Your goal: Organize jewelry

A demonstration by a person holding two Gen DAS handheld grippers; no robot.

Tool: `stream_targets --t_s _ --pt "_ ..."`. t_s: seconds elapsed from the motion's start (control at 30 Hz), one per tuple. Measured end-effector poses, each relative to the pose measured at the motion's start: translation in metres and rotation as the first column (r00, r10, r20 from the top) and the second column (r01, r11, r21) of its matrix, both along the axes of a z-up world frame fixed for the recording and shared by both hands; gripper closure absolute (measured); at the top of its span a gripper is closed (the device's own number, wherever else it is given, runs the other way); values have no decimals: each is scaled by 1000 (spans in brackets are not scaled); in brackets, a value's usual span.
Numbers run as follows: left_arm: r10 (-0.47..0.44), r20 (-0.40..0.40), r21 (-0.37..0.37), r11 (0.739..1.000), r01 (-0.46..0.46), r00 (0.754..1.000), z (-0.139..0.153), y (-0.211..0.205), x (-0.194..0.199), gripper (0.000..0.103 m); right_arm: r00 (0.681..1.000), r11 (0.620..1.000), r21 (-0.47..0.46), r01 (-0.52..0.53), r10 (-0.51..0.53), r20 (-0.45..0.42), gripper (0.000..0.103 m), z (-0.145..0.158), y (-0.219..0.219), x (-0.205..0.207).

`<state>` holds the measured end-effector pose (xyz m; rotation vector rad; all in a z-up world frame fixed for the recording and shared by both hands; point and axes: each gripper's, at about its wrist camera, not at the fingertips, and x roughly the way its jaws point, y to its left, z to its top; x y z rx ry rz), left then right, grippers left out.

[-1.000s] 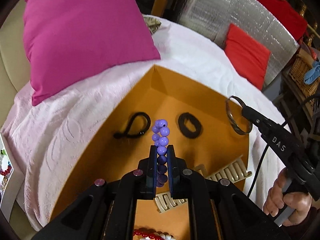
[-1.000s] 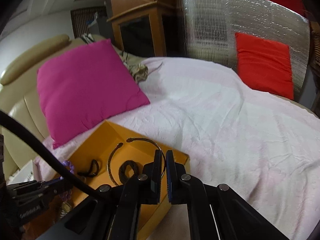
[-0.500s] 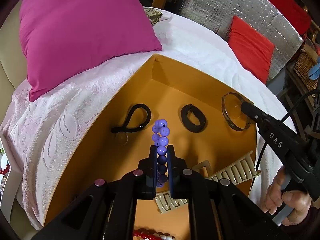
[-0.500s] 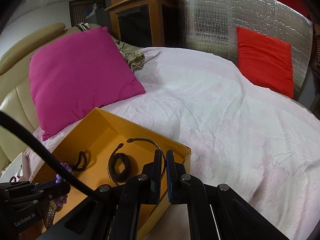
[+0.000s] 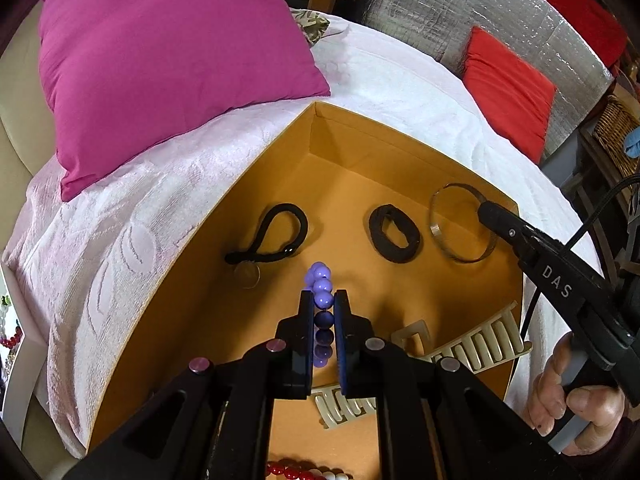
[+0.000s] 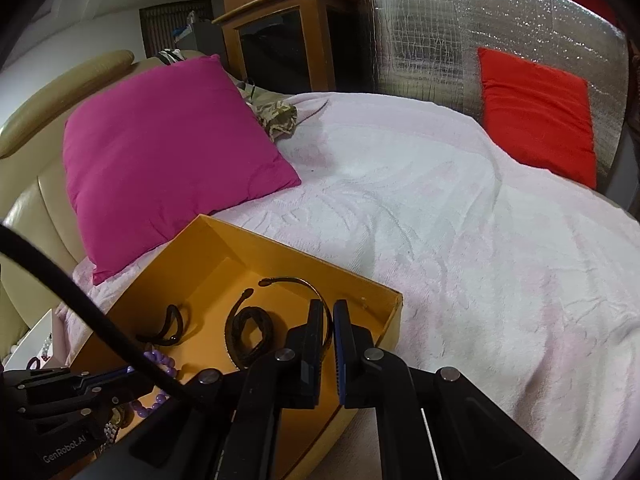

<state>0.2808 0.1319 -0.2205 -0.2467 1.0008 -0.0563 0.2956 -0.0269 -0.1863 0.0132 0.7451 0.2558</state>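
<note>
An orange box (image 5: 280, 148) lies on a pink-white blanket. My left gripper (image 5: 323, 298) is shut on a purple bead bracelet (image 5: 320, 280) and holds it low over the box floor. My right gripper (image 6: 327, 308) is shut on a thin metal bangle (image 6: 298, 281) inside the box near its right wall; in the left wrist view the bangle (image 5: 438, 232) shows at that gripper's tip (image 5: 486, 210). In the box lie a black cord loop (image 5: 280, 232), a black band (image 5: 394, 234), two beige hair combs (image 5: 476, 346) and a red-and-white bead strand (image 5: 304, 472).
A magenta pillow (image 5: 168, 60) lies just behind the box. A red cushion (image 6: 536, 112) leans on a silver foil panel (image 6: 420, 32). A wooden cabinet (image 6: 280, 40) stands behind the bed. More beads lie on a white surface at far left (image 5: 10, 336).
Both grippers have come lower and closer into the box. The bead bracelet hangs nearer the box floor. The bangle has dropped from above the rim to inside the box.
</note>
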Motion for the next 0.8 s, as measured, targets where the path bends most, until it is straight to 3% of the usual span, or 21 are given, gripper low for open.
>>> stream_targets --t_s 0.17,0.37,0.47,0.53,0.7,0.8 --pt "17 9 14 1000 -17 1000 4 3 -2 93 999 999 46 -20 22 -35 87 2 -3 3" --pt "36 36 57 998 -38 999 10 6 -7 91 1000 994 113 -2 4 -15 85 9 -16 -3" --pt "45 51 81 996 -49 998 13 4 -7 72 1000 993 120 4 -4 -2 85 13 -21 -10" --pt "60 76 110 992 -68 995 18 4 -10 52 1000 993 116 4 -5 6 85 15 -24 -14" --pt "99 169 201 971 -132 981 34 0 -18 38 1000 993 120 9 -12 18 85 19 -39 -37" --pt "111 201 215 964 -154 973 40 -2 -23 37 1000 992 124 14 -17 24 69 21 -50 -54"
